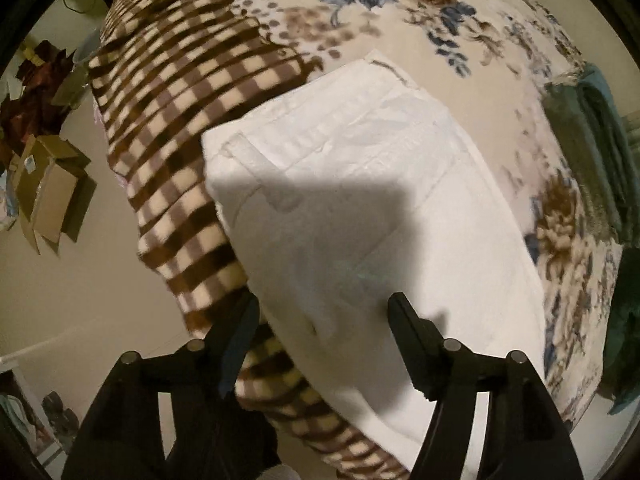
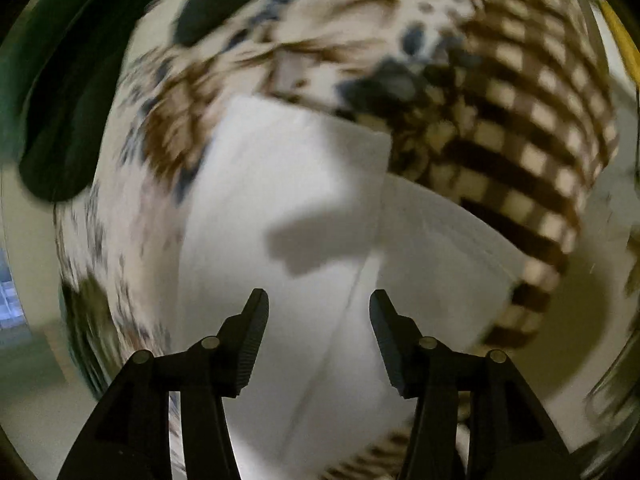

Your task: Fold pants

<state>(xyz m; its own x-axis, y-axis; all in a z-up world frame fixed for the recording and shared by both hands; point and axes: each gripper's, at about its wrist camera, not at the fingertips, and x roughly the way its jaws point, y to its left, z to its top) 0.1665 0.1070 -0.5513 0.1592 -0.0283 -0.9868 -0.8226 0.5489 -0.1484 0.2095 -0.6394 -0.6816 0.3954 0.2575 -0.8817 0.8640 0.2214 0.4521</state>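
Observation:
White pants (image 1: 360,200) lie folded flat on a bed, partly on a floral blanket (image 1: 400,12) and partly on a brown checkered blanket (image 1: 172,92). My left gripper (image 1: 324,304) is open and empty, hovering just above the near end of the pants. In the right wrist view, which is motion-blurred, the same white pants (image 2: 304,184) fill the middle. My right gripper (image 2: 318,300) is open and empty above them. A fold line runs down between its fingers.
Cardboard boxes (image 1: 48,188) and clutter sit on the floor to the left of the bed. Green folded fabric (image 1: 592,140) lies on the bed's right side. Dark green cloth (image 2: 72,92) shows at the upper left in the right wrist view.

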